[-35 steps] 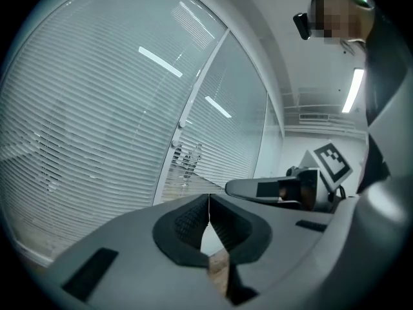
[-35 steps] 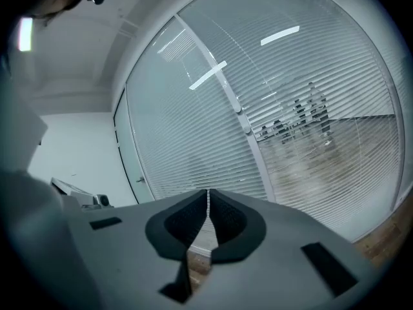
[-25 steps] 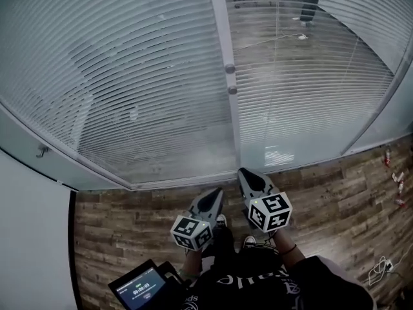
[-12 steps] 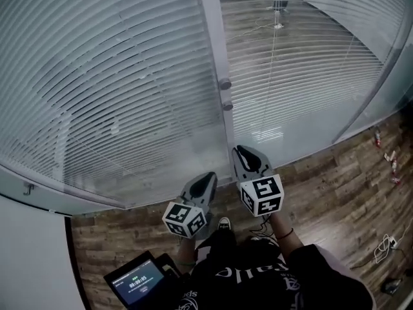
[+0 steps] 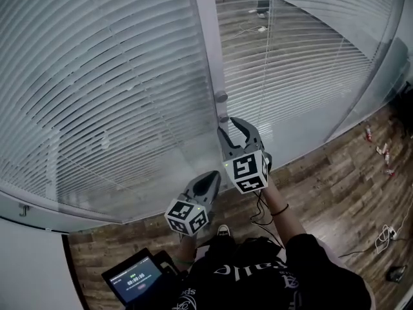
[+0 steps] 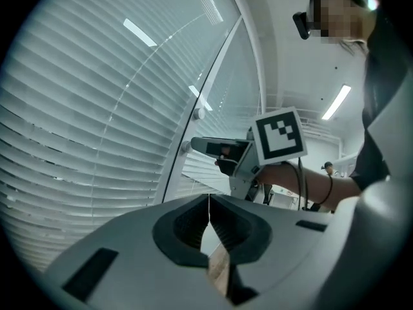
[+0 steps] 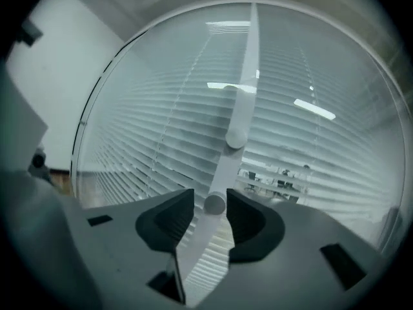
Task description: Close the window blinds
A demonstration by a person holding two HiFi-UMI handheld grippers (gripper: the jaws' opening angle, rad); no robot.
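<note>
Slatted window blinds [image 5: 110, 102] hang behind glass on both sides of a white frame post [image 5: 205, 50]. Two round knobs sit on the post, an upper knob [image 5: 221, 97] and a lower knob [image 5: 224, 117]. My right gripper [image 5: 230, 126] is raised just below the lower knob, its jaws opening. In the right gripper view the lower knob [image 7: 214, 203] shows between the jaw tips of the right gripper [image 7: 210, 196], and the pads do not press on it; the upper knob [image 7: 235, 138] is above. My left gripper [image 5: 213, 176] hangs lower, shut and empty [image 6: 209, 197].
A dark device with a lit screen [image 5: 132, 279] sits at the person's lower left. Wood plank floor [image 5: 335, 173] runs along the glass, with cables [image 5: 381, 237] and small items at the right. A white wall [image 5: 26, 263] is at far left.
The right gripper has risen toward the knobs on the post and its jaws have gone from shut to apart. The left gripper has stayed low and shut.
</note>
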